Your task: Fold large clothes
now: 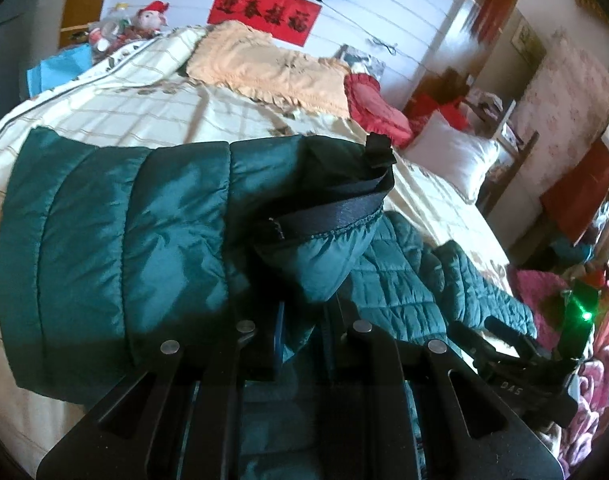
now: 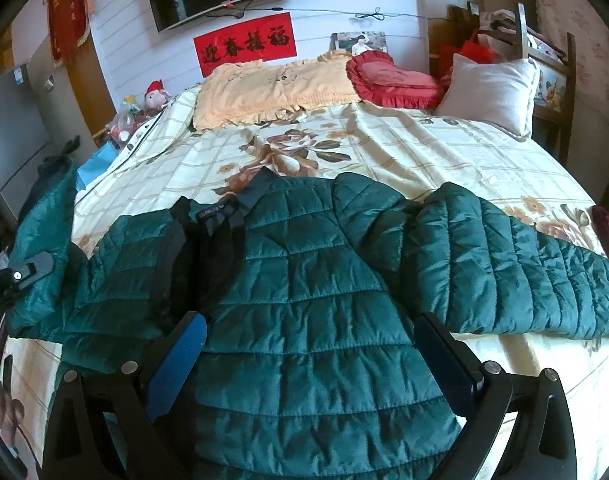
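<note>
A dark green quilted puffer jacket (image 2: 312,292) lies spread on the bed, its collar (image 2: 208,232) at the left and one sleeve (image 2: 524,268) stretched out to the right. My left gripper (image 1: 304,320) is shut on the jacket's other sleeve near its cuff (image 1: 320,220) and holds it lifted over the bed; that sleeve (image 1: 116,240) drapes to the left. My right gripper (image 2: 312,364) is open and empty, its blue pads (image 2: 180,364) straddling the jacket's body just above the fabric. The left gripper also shows at the right wrist view's left edge (image 2: 24,272).
The bed has a cream floral cover (image 2: 384,148). A peach pillow (image 2: 272,88), a red heart cushion (image 2: 388,76) and a white pillow (image 2: 492,92) lie at the head. Toys (image 2: 144,108) sit at the far left corner. A pink blanket (image 1: 596,380) lies beside the bed.
</note>
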